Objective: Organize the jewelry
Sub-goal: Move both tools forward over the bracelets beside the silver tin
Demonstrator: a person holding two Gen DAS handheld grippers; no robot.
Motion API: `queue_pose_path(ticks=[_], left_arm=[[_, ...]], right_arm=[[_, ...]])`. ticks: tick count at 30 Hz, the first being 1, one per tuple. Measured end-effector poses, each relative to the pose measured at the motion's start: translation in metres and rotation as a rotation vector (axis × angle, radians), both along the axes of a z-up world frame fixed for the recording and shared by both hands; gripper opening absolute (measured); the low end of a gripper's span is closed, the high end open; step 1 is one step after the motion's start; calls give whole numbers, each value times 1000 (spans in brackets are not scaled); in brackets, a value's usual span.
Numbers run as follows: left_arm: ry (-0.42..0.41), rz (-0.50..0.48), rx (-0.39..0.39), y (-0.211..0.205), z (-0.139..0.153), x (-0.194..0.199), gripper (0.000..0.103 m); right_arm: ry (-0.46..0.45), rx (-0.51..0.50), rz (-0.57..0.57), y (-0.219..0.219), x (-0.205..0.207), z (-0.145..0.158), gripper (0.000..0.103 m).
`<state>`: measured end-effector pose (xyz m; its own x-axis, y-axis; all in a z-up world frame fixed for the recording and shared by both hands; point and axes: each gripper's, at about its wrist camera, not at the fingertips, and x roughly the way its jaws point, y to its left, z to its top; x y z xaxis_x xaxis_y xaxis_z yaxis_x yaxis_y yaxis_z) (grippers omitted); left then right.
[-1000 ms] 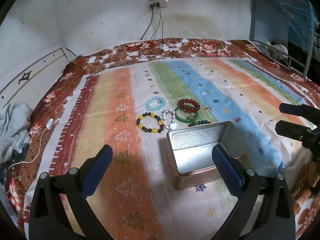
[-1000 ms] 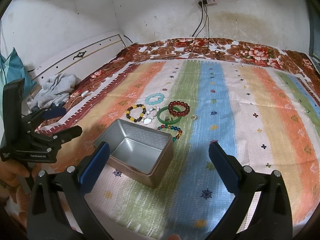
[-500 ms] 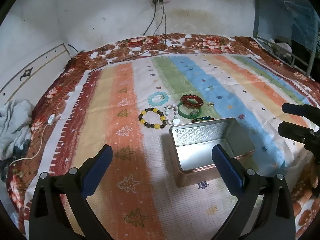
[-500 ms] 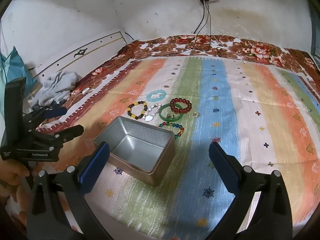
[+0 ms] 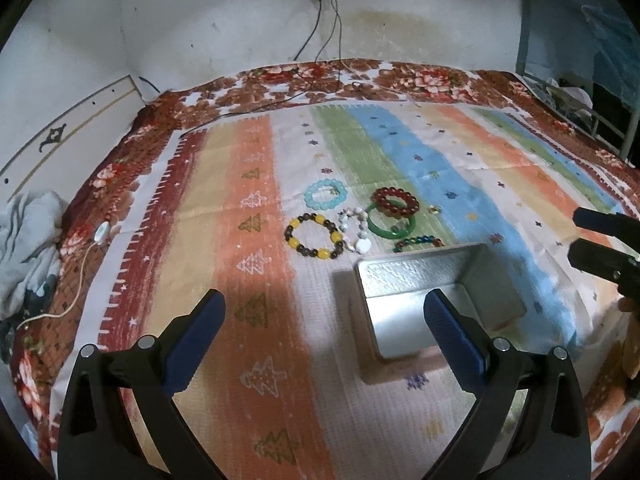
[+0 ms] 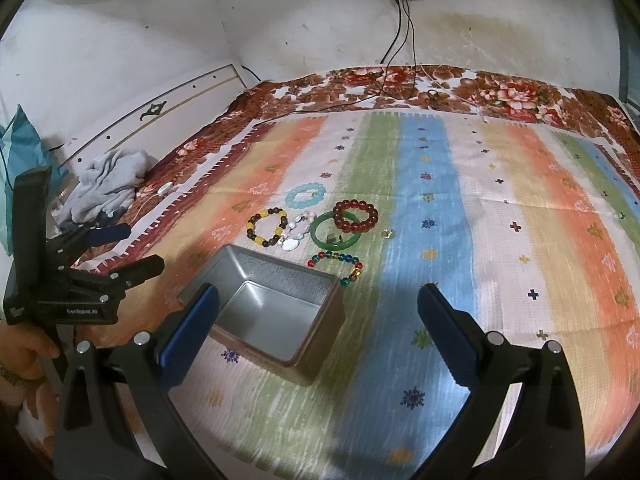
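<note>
An open, empty metal tin [image 5: 436, 280] [image 6: 276, 312] stands on the striped cloth. Just beyond it lie several bracelets: yellow-and-brown beads [image 5: 314, 237] [image 6: 268, 227], light blue beads [image 5: 325, 194] [image 6: 305, 195], white beads [image 5: 356, 229] [image 6: 298, 229], a green bangle [image 5: 390, 225] [image 6: 334, 233], dark red beads [image 5: 395, 201] [image 6: 355, 216] and multicolour beads [image 5: 418, 243] [image 6: 338, 262]. A small ring [image 6: 387, 233] lies to their right. My left gripper [image 5: 324, 312] is open and empty, near the tin. My right gripper [image 6: 318, 312] is open and empty, above the tin's right side.
The striped cloth [image 6: 500, 240] covers a bed with a floral blanket [image 5: 360, 80]. A grey garment [image 6: 108, 180] and a white cable [image 5: 80, 264] lie at the left edge. Power cords [image 6: 400, 40] hang from a wall socket behind.
Both grippers have tilted and drifted slightly, so the tin and bracelets sit a little lower and nearer in view. Nothing was picked up or moved.
</note>
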<state>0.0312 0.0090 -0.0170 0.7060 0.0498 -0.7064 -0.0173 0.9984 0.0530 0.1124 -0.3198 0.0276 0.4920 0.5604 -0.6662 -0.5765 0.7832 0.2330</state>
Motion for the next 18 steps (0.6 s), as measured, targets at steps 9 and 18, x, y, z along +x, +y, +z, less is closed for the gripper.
queue_pose_path(ticks=[9, 18], left_arm=[[39, 24, -20, 12, 0, 28, 97], [66, 35, -19, 23, 1, 61, 97]], right_arm=[[38, -30, -3, 9, 25, -6, 98], [53, -55, -15, 22, 59, -13, 98]])
